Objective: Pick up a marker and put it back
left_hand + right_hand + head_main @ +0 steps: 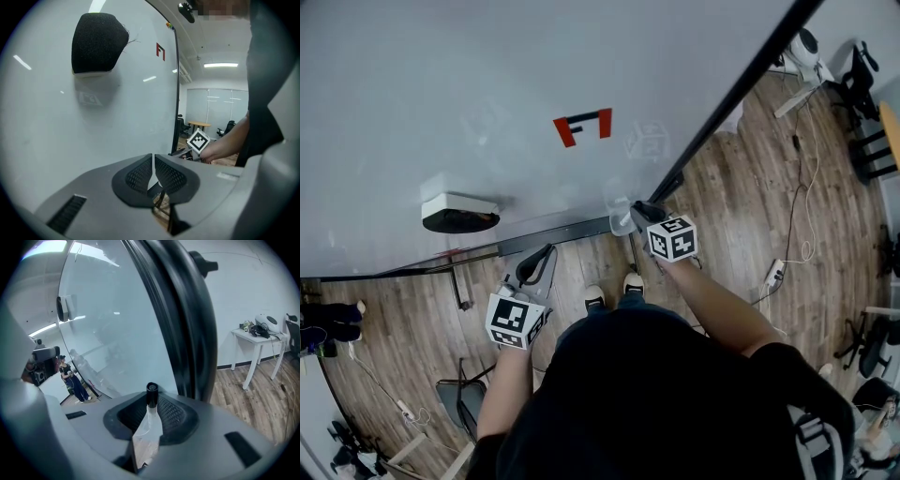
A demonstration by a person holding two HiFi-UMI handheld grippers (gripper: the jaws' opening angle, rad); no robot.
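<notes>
A marker (150, 401) with a black cap and a white barrel stands upright between the pads of my right gripper (151, 414), which is shut on it. In the head view the right gripper (637, 214) sits at the bottom right corner of the whiteboard (487, 75), by its black frame (741, 84) and tray (558, 238). My left gripper (547, 252) hangs just below the tray, further left. Its pads (140, 171) meet with nothing between them. The right gripper's marker cube (198, 140) shows beyond them.
A black-faced eraser (459, 213) (98, 42) sticks to the board at the left. A red mark (583, 125) (160, 51) sits mid-board. A white table (262, 333) with gear stands past the board's edge. Cables (802, 187) and a chair (464, 398) lie on the wooden floor.
</notes>
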